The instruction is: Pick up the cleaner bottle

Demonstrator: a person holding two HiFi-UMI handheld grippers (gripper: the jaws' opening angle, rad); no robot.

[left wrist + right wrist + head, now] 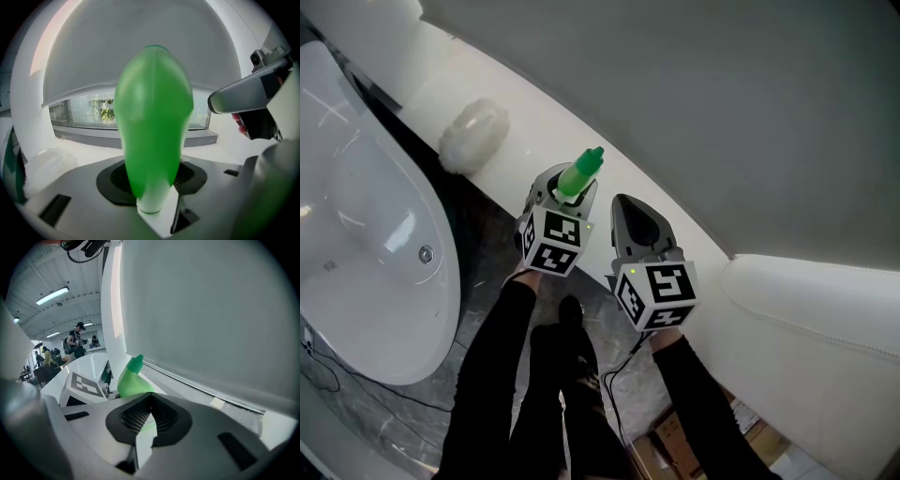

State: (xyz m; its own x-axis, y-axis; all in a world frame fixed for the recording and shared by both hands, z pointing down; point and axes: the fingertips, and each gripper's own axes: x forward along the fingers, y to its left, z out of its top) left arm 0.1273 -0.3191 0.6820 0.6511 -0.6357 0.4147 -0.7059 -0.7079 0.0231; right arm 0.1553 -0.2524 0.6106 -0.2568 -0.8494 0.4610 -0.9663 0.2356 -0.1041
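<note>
The cleaner bottle [579, 173] is green with a slanted nozzle and stands against the white ledge [534, 122] below the grey wall. My left gripper [567, 185] is around its neck, jaws closed against it. In the left gripper view the green bottle [154, 117] fills the middle and rises straight out of the dark pads [112, 180] of the left gripper [152, 180]. My right gripper [629, 202] hovers just right of the bottle, shut, with nothing in it. The right gripper view shows the bottle [133, 380] past the closed tips of the right gripper [147, 420].
A white bathtub [366, 234] lies at the left. A pale crumpled bundle [473, 136] rests on the ledge further left. Another white rounded rim [825, 319] is at the right. A cardboard box [675, 441] and cables lie on the dark floor by the person's legs [534, 375].
</note>
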